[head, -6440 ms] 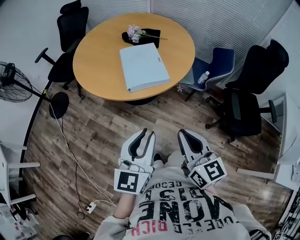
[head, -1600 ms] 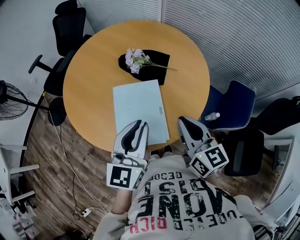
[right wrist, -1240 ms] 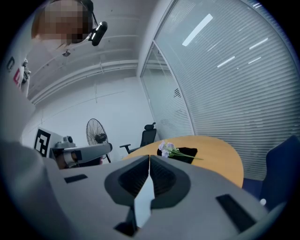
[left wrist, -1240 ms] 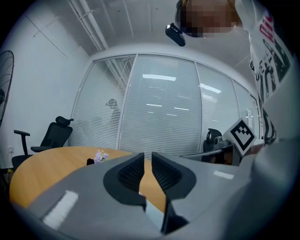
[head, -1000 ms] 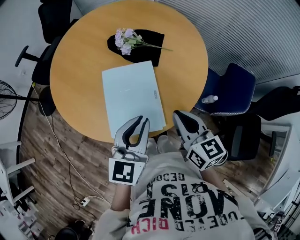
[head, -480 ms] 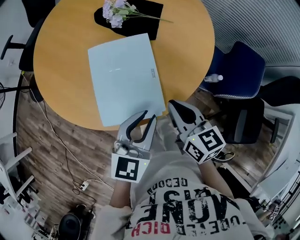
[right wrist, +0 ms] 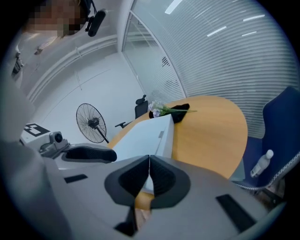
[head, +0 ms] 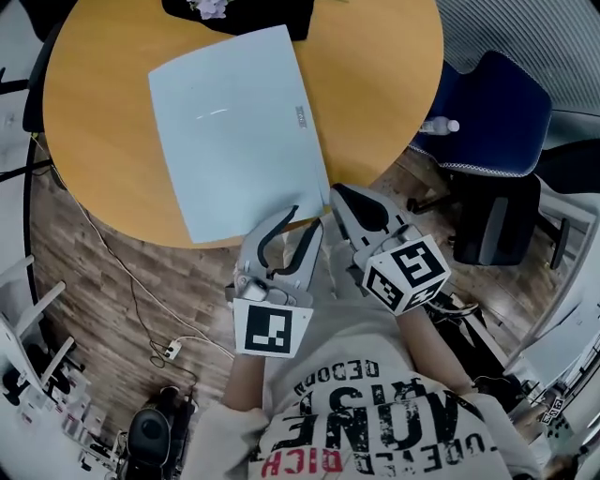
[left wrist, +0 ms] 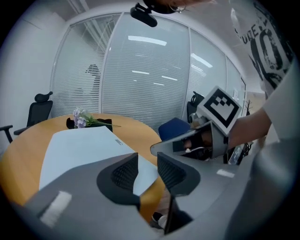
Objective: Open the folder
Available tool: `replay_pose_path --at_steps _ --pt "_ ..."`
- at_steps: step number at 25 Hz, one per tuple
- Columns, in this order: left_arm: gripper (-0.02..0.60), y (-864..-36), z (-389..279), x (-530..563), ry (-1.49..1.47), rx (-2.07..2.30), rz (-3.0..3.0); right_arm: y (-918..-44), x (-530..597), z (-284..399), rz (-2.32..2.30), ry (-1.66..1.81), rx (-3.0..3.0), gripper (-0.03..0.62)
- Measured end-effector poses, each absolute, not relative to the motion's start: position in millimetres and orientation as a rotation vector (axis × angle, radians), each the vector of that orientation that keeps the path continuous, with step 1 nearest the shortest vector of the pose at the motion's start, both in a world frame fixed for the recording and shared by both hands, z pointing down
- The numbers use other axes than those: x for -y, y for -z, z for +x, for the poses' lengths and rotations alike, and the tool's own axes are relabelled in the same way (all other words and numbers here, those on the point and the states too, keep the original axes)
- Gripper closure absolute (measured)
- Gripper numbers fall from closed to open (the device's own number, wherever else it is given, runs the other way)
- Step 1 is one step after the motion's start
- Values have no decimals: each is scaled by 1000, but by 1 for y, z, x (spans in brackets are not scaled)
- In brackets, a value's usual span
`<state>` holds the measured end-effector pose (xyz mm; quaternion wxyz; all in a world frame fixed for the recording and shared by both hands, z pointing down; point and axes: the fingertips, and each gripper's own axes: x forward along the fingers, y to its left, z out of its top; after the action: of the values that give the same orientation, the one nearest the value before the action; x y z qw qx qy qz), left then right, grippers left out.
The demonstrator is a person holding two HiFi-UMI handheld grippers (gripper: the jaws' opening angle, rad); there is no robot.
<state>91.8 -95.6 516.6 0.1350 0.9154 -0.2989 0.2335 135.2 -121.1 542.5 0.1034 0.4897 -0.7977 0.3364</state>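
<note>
Two grippers in play, so we'll go camera by camera. From the head view we've got the pale blue folder lying closed and flat on the round wooden table. Its near right corner is right at the table's near edge, and its far edge is up by the black cloth at the far edge. The left gripper has its tips at the folder's near edge, close to that corner. The right gripper sits just to the right with its tips beside the same corner, though we can't tell from up here if either one touches. Off the table's right edge there's a blue chair with a bottle on its seat. Over in the left gripper view the jaws stand well apart (they've just been opening) with nothing pinched. The folder's corner and the table edge only show through the gap, pads clear of both, and some flowers sit at the far edge. In the right gripper view the jaws are pressed together with nothing in them. The folder lies just past the tips, and a fan stands beyond the table.
</note>
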Motion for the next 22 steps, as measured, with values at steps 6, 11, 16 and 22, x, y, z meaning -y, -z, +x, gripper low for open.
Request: replay_pose_path --at_steps 6,11,16,22 --pt "436 -540 99 88 -929 807 2773 -559 120 130 1418 -1047 2350 582" --pt "416 -548 108 80 -1127 750 2859 -565 118 133 1418 -1080 2337 582" --pt "405 -558 105 74 -1389 701 2948 -568 116 130 1418 -1102 2323 582" --pt "405 -572 106 71 -1652 661 3006 -570 113 131 1418 -1128 2324 582"
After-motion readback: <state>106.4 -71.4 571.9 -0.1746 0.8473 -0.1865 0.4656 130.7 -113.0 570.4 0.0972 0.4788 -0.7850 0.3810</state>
